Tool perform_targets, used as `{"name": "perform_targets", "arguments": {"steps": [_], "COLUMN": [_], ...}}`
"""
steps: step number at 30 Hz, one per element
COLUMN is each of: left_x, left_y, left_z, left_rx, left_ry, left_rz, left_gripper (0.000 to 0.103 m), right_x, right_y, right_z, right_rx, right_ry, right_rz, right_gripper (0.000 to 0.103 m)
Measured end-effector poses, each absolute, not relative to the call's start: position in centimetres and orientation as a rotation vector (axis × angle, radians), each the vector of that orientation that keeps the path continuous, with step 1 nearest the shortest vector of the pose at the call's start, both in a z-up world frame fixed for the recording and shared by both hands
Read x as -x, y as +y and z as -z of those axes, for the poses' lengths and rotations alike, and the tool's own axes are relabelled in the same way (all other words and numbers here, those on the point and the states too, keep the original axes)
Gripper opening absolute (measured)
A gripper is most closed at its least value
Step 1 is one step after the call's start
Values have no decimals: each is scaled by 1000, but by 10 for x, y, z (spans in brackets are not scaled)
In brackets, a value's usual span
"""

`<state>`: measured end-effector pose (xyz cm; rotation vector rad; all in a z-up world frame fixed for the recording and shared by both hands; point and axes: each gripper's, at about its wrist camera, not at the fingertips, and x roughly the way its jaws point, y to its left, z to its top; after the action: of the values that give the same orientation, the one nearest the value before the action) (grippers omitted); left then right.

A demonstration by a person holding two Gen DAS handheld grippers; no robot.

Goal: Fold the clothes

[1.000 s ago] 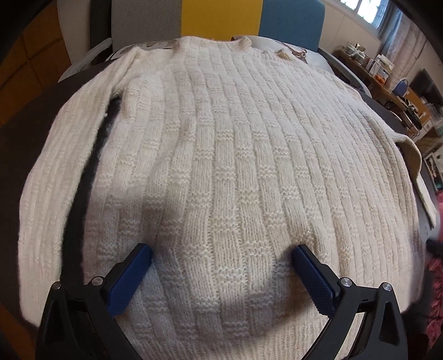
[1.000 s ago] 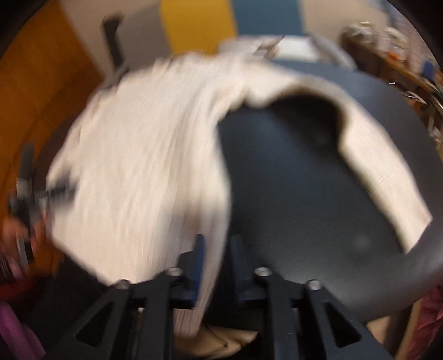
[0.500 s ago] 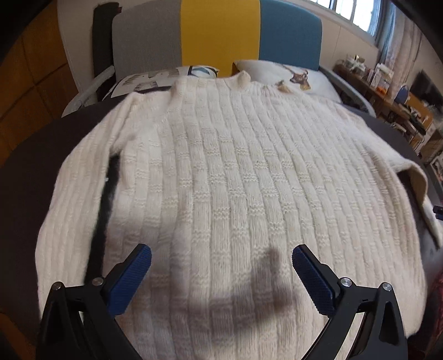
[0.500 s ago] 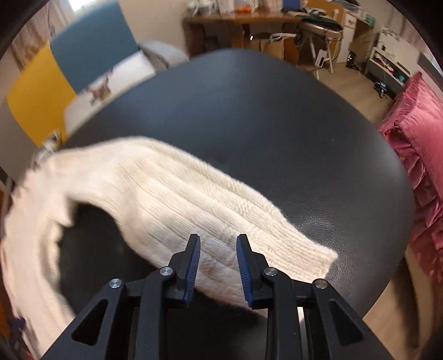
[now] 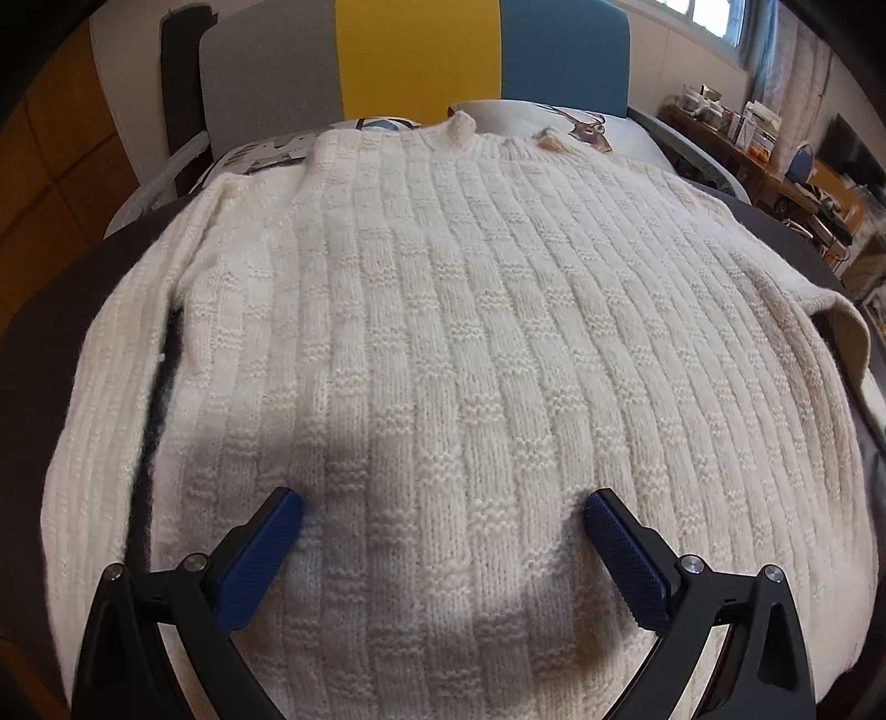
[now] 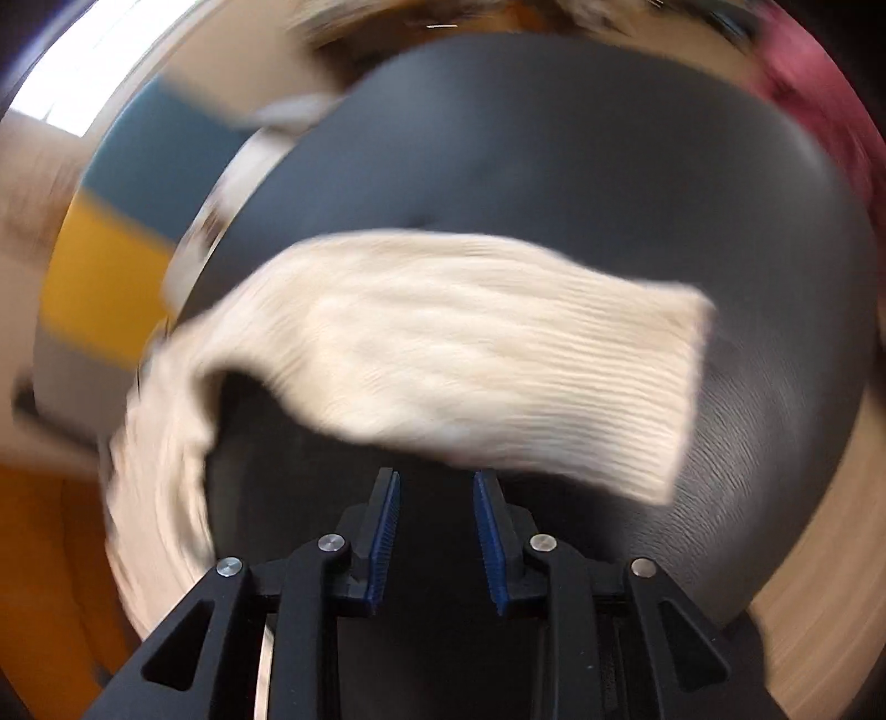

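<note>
While sweater [image 5: 454,354] lies flat on counter [image 6: 554,138], left hand-held gripper [image 5: 443,512] wide open over hem at 6 o'clock, right hand-held gripper [image 6: 434,482] slightly parted, empty, sleeve [image 6: 470,354] at 12 o'clock.

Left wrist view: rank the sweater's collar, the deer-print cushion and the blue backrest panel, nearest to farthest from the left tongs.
1. Sweater's collar, at the garment's far edge.
2. Deer-print cushion, just behind it, right.
3. Blue backrest panel, upright at the back.

No text, label, brand or number can be read in either view. A cushion [image 5: 266,152] at eleven o'clock behind the sweater [image 5: 443,360] carries dark printed marks, but they are too small and cut off to make out.
</note>
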<state>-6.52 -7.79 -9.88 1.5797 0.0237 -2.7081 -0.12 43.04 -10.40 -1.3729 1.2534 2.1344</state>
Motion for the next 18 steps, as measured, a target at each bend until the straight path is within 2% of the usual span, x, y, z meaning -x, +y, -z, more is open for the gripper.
{"name": "perform_targets", "arguments": {"steps": [2, 7, 9, 11, 18], "left_x": [65, 65, 64, 64, 65], "left_y": [-78, -77, -77, -76, -72], "left_z": [99, 99, 99, 99, 99], "left_rx": [-1583, -1583, -1587, -1591, -1598], "left_ry": [21, 18, 16, 15, 25], "left_rz": [2711, 2700, 2698, 2696, 2674], "left_gripper": [103, 103, 103, 103, 103], "right_x": [-13, 7, 15, 23, 63], "right_y": [449, 475, 485, 496, 524], "right_z": [115, 112, 111, 109, 105], "right_rx": [1277, 1219, 1196, 1172, 1107], "right_ry": [1435, 1333, 1292, 1252, 1097], "right_rz": [-2040, -2064, -2073, -2080, -2099], "right_gripper": [28, 25, 11, 6, 3]}}
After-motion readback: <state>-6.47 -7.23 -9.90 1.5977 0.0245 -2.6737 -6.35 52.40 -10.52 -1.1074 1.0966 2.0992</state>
